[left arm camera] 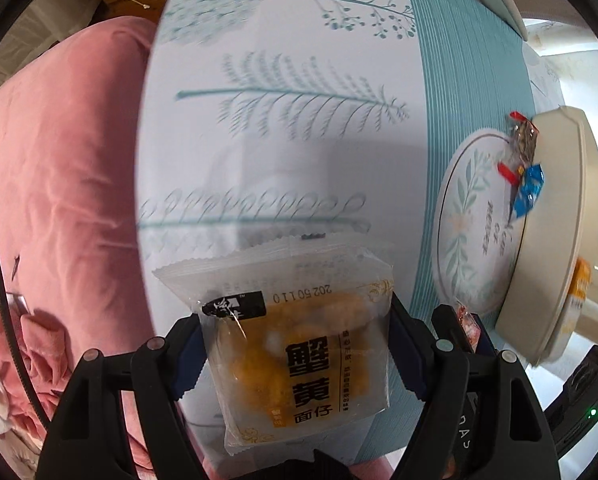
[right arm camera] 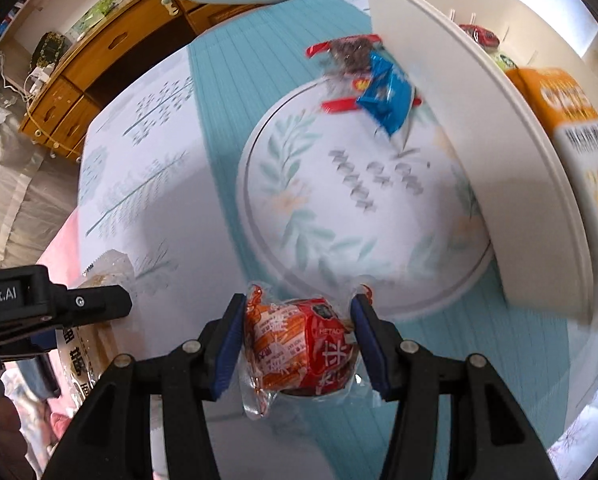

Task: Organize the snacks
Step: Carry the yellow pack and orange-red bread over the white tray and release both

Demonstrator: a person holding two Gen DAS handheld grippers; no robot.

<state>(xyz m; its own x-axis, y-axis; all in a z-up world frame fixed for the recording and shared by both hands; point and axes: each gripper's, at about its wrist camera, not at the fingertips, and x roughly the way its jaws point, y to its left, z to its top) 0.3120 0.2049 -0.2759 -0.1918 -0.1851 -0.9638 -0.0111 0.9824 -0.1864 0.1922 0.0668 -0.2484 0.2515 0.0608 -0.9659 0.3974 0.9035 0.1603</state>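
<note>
Your right gripper [right arm camera: 299, 348] clamps the red snack [right arm camera: 299, 350], the left gripper [left arm camera: 295, 356] the noodle pack [left arm camera: 295, 344]; the bin [right arm camera: 479, 152] lies at two o'clock, nearer the right.

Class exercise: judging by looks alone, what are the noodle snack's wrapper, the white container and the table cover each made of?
Noodle snack packet: thin, frosted, semi-clear plastic film; yellow contents show through, and its sealed edges are zigzag-cut.
White container: probably rigid moulded plastic, matte with a smooth rolled rim.
Table cover: printed sheet, cloth or vinyl; the look leaves it open.
</note>
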